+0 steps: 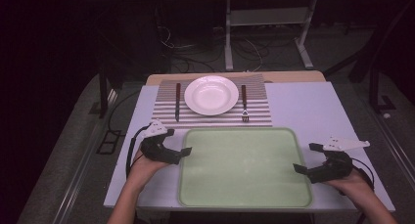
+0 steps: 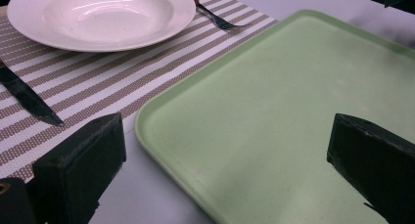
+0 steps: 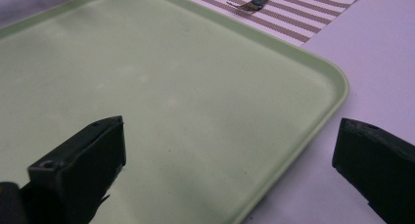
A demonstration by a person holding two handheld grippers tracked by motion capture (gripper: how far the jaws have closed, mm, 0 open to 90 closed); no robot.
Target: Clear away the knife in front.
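Your left gripper and right gripper flank the green tray, jaws spread, each straddling a tray edge, nothing pinched.

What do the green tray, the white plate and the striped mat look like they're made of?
Green tray: likely matte plastic, with a moulded raised rim, rounded corners and only dull sheen. White plate: probably glazed ceramic, as sharp light streaks gleam on it. Striped mat: seemingly woven vinyl or fabric, with a fine dotted weave in the brown bands.
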